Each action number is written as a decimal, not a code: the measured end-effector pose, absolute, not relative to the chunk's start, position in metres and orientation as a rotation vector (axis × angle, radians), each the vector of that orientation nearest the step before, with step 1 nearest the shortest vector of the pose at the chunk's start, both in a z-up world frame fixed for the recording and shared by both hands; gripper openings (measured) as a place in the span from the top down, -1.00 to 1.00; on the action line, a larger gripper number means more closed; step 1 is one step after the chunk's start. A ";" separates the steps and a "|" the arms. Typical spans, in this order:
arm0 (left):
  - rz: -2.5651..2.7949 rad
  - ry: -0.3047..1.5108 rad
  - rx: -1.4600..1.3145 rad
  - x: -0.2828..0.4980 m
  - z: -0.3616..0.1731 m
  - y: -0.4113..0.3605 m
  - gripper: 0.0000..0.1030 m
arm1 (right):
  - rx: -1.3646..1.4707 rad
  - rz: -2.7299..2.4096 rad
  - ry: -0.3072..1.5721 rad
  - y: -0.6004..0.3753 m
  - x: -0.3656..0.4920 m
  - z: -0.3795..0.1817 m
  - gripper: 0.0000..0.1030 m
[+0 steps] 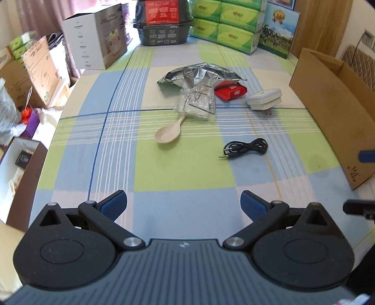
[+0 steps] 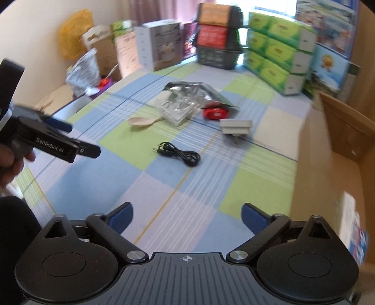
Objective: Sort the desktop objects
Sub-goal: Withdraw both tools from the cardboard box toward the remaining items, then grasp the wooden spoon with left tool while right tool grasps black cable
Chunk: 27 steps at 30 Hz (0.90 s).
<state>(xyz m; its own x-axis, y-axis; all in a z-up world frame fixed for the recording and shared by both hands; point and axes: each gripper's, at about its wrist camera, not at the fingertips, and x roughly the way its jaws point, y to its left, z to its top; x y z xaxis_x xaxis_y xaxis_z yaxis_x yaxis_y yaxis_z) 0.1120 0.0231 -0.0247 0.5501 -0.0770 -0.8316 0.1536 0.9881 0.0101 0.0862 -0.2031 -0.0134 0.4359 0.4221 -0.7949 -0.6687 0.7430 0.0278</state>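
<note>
Both jaws gaped empty; black audio cable (image 2: 180, 153) lay ahead, plug end leftward, between left gripper (image 1: 183, 204) and right gripper (image 2: 187, 217), neither clearly nearer.

The cloth (image 1: 182, 169) on the table had big squares of blue, green, pale purple and cream, with thin white lines and a few dark blue lines. The spoon (image 1: 169, 134) was light tan. The cable (image 1: 246, 148) was black with a gold tip. The bag (image 1: 201, 74) was shiny silver. The packet (image 1: 230, 92) beside it was red with a white mark. The plug (image 1: 264, 99) was white and grey. The box (image 1: 332, 115) on the right was plain brown. The tissue packs (image 1: 230, 22) at the back were green with yellow. Both grippers were black with blue pads (image 1: 114, 205).
</note>
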 end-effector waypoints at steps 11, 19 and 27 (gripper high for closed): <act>-0.297 0.998 0.341 0.181 -0.057 0.026 -0.92 | -0.607 0.914 0.870 -0.150 0.150 -0.056 -0.32; -0.434 0.962 0.438 0.217 -0.074 0.028 -0.83 | -0.719 1.043 0.856 -0.113 0.185 -0.085 -0.03; -0.522 0.963 0.381 0.244 -0.088 0.041 -0.41 | -0.757 1.044 0.902 -0.096 0.208 -0.104 0.17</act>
<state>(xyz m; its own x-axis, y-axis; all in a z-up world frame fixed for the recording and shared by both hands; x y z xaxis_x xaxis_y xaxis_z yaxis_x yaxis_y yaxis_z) 0.2435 0.0410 -0.0882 0.4644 -0.2486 -0.8500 0.5760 0.8138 0.0767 0.2080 -0.0962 -0.1045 0.2292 0.3872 -0.8930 -0.9399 0.3267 -0.0996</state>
